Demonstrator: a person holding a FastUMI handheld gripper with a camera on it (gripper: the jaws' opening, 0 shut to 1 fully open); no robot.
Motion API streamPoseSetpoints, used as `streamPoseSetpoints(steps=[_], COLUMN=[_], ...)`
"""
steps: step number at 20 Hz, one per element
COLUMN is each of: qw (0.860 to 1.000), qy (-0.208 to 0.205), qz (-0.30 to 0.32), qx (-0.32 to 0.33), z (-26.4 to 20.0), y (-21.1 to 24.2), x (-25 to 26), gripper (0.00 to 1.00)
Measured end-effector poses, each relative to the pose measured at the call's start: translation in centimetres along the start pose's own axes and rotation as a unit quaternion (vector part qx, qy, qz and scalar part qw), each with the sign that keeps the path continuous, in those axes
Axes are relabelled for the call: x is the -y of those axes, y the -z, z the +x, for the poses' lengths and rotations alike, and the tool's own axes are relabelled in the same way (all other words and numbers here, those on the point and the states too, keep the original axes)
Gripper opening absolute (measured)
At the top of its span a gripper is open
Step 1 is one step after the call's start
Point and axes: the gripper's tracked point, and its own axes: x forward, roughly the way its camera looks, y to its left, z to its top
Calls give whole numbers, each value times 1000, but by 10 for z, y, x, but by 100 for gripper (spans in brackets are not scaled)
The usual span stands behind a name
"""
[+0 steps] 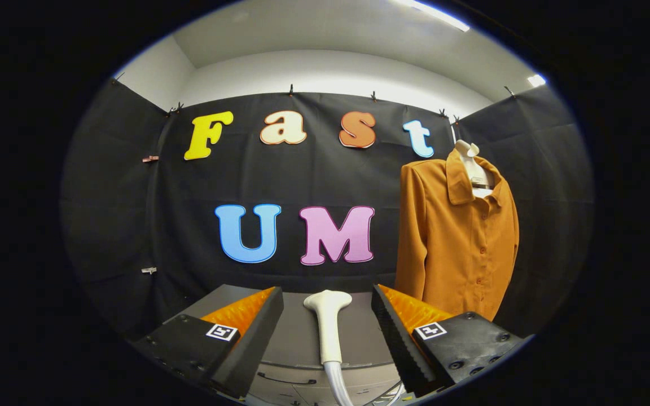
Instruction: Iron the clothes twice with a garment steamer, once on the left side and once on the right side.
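Note:
A white garment steamer head (pixel 328 324) lies on a grey surface (pixel 297 338), its handle running toward me and its hose leading off below. It sits between my two fingers without touching either. My gripper (pixel 328 307) is open, with a wide gap on both sides of the steamer. An orange-brown buttoned shirt (pixel 455 237) hangs on a white hanger (pixel 469 152) against the booth's wall, beyond and to the right of the right finger (pixel 395 332).
The grey surface looks like a cabinet top, with a drawer handle (pixel 282 380) on its near face. Small clips (pixel 150 159) are pinned to the wall at the left. The black cloth wall stands behind the surface.

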Motion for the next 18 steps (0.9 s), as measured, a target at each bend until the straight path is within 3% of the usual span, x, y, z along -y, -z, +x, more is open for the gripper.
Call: streamPoseSetpoints(steps=[11, 18], qw=[991, 981], qy=[-36, -28], qz=[4, 4], qx=[-125, -193], z=[91, 126], y=[77, 117], x=[2, 4], gripper=[98, 99])
